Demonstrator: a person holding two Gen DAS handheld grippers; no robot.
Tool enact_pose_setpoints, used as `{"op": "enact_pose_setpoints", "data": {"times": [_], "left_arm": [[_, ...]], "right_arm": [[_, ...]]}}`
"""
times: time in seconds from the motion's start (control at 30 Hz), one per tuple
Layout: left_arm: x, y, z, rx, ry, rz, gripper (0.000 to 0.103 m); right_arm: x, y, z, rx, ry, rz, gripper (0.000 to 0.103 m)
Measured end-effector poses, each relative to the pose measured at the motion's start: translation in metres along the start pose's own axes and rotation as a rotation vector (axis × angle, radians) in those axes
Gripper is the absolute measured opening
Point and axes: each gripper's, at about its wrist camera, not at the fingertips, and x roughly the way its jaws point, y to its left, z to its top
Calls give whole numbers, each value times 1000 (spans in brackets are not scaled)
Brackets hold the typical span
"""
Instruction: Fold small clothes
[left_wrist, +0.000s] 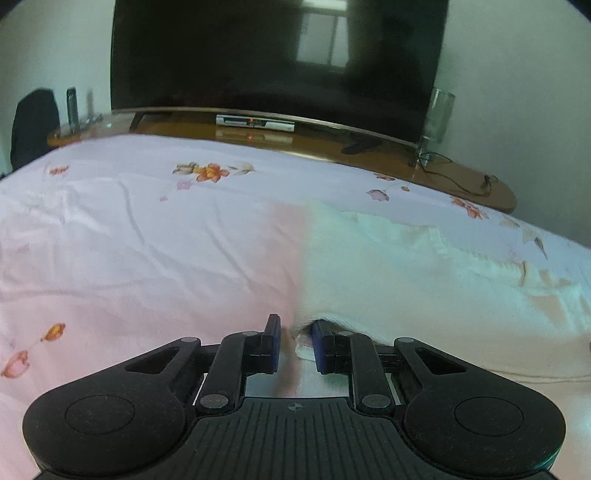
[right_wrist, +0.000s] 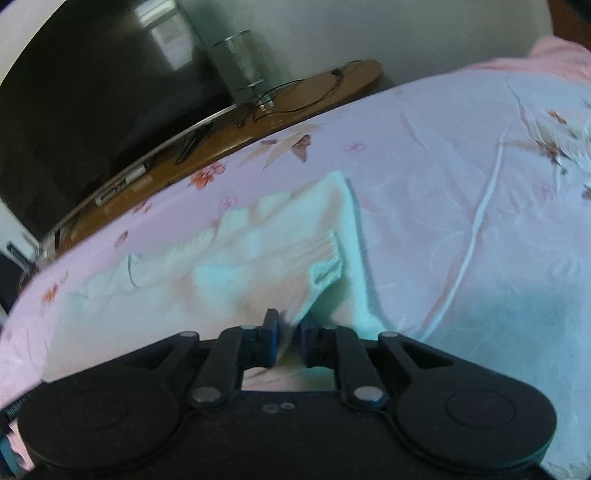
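**Both grippers at the white garment's near edge**

White garment (left_wrist: 424, 280) lies spread on the pink floral bedsheet (left_wrist: 147, 229), ribbed cuffs and folds on its far side. My left gripper (left_wrist: 295, 341) sits at its near left corner, jaws narrowly parted, a bit of folded hem between them; can't tell if it's actually pinched. My right gripper (right_wrist: 287, 341) has jaws close together with cloth bunched up between the pads, looks gripped. Beyond the bed: wooden TV stand (left_wrist: 461, 177), dark TV (left_wrist: 273, 55), set-top box (left_wrist: 255, 123), glass cylinder (left_wrist: 439, 114).
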Motion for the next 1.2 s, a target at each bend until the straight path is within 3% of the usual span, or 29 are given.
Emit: {"op": "enact_pose_setpoints", "data": {"times": [0.03,0.1,0.17,0.2,0.23,0.27,0.3,0.33,0.43,0.57,0.6,0.67,0.77,0.8,0.83,0.87,0.9,1.1,1.2], "left_arm": [[0,0,-1,2,2,1,19],[-3,1,2,-2,40,-17,19],[-11,5,8,-30,91,-79,20],[-15,8,11,-47,129,-124,29],[-18,10,14,-67,153,-158,66],[-22,12,18,-92,153,-166,90],[-27,14,21,-117,110,-149,103],[-29,15,26,-133,77,-143,103],[-11,16,44,-199,93,-159,103],[39,15,60,-238,143,-126,103],[51,15,62,-240,156,-124,102],[75,13,63,-243,186,-118,88],[91,6,67,-225,164,-141,82],[96,4,70,-220,163,-156,63],[99,5,72,-228,166,-167,37],[103,6,74,-247,174,-168,21],[109,8,74,-269,192,-176,11],[86,-8,74,-146,79,-171,9],[101,1,73,-136,110,-144,9]], "right_arm": [[-1,-3,1,26,-4,10,19],[0,-2,0,11,1,-17,8],[0,-2,-3,-18,11,-34,6],[0,-3,-3,-25,13,-40,5],[-2,-4,-1,-26,15,-39,9],[-5,-6,1,-9,14,-29,18],[-6,-8,4,9,8,-16,21],[-7,-9,7,23,0,-6,25],[1,-13,16,60,-1,-4,29],[16,-12,21,54,10,-12,21],[18,-11,23,51,7,-13,19],[21,-7,26,14,3,-23,10],[22,-8,26,-4,4,-20,7],[21,-10,26,-3,-2,-16,7],[19,-12,26,-6,-10,-20,7],[19,-13,24,-16,-16,-40,6],[20,-14,20,-38,-17,-55,5],[13,-12,15,-55,-47,-97,5],[9,-3,18,-91,-57,-103,14]]}}
